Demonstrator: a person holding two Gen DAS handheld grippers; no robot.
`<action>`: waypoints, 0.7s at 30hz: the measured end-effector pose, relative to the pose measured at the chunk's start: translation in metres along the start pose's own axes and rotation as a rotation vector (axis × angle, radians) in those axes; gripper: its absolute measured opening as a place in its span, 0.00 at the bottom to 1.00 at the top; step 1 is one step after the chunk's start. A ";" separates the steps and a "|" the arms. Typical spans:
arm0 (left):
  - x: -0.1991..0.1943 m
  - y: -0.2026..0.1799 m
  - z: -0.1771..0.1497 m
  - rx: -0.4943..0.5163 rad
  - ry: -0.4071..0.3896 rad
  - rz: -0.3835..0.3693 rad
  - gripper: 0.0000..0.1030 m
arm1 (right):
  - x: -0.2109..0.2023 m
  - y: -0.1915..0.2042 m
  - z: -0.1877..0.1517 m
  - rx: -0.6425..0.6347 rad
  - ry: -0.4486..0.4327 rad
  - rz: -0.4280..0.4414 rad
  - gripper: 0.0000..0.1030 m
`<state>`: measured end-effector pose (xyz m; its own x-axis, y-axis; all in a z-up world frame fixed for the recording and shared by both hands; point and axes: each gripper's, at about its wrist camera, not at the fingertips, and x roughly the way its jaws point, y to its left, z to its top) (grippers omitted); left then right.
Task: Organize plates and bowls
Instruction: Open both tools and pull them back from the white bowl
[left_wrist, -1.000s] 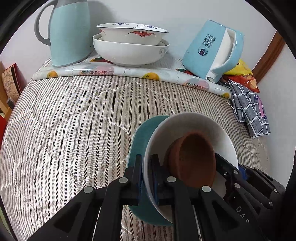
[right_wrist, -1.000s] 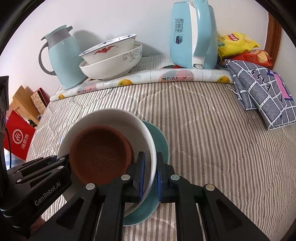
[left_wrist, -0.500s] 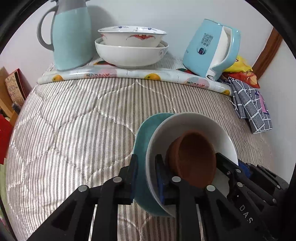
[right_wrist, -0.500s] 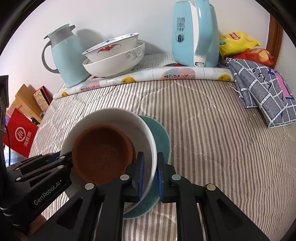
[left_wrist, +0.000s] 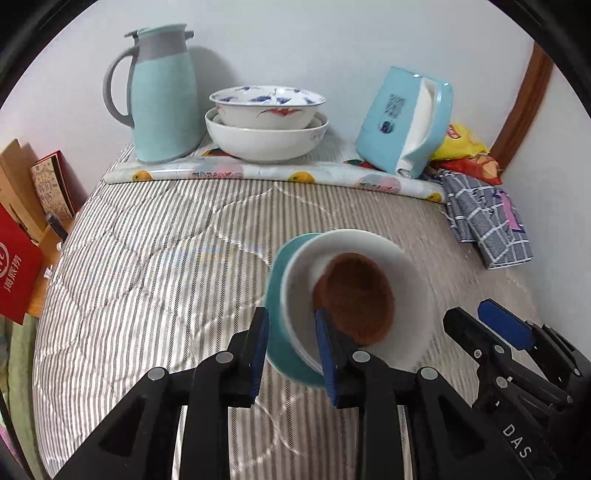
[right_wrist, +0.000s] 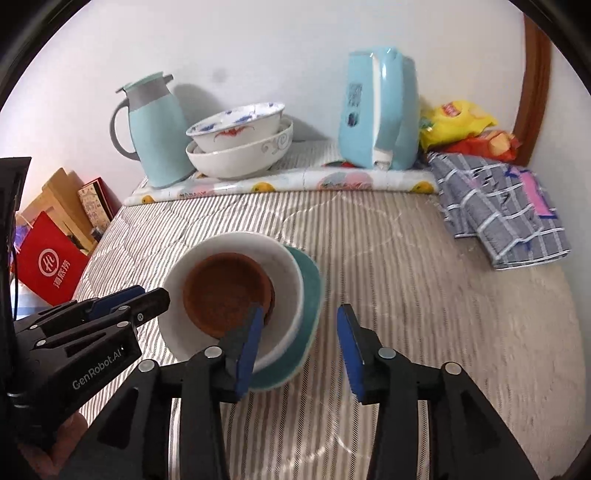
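Brown bowl (left_wrist: 354, 297) nested, plate (left_wrist: 275, 295) mostly hidden | left hand-held gripper (left_wrist: 291, 354) apart | right hand-held gripper (right_wrist: 301, 347) apart

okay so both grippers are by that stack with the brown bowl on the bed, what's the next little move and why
Probably draw both grippers straight back. The brown bowl sits nested in the white bowl on the teal plate, and both the left gripper and right gripper stand open around the rims, so the stack looks released.

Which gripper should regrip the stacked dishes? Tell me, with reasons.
Left, probably. The left gripper has fingers straddling the rims of the teal plate and white bowl closely; the right gripper gapes wide, and the left wrist view shows its tips apart from the bowl.
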<state>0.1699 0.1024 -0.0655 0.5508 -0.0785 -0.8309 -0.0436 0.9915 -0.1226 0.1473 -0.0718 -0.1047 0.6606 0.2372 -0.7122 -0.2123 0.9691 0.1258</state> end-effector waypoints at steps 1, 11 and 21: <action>-0.004 -0.002 -0.002 -0.001 -0.003 -0.003 0.26 | -0.006 -0.001 -0.001 -0.003 -0.008 -0.008 0.45; -0.050 -0.035 -0.028 0.021 -0.057 -0.008 0.32 | -0.065 -0.028 -0.026 0.038 -0.047 -0.046 0.55; -0.105 -0.070 -0.057 0.039 -0.146 -0.006 0.50 | -0.119 -0.052 -0.056 0.069 -0.082 -0.044 0.56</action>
<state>0.0682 0.0356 -0.0006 0.6662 -0.0718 -0.7423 -0.0088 0.9945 -0.1041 0.0398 -0.1542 -0.0649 0.7252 0.1968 -0.6599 -0.1340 0.9803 0.1451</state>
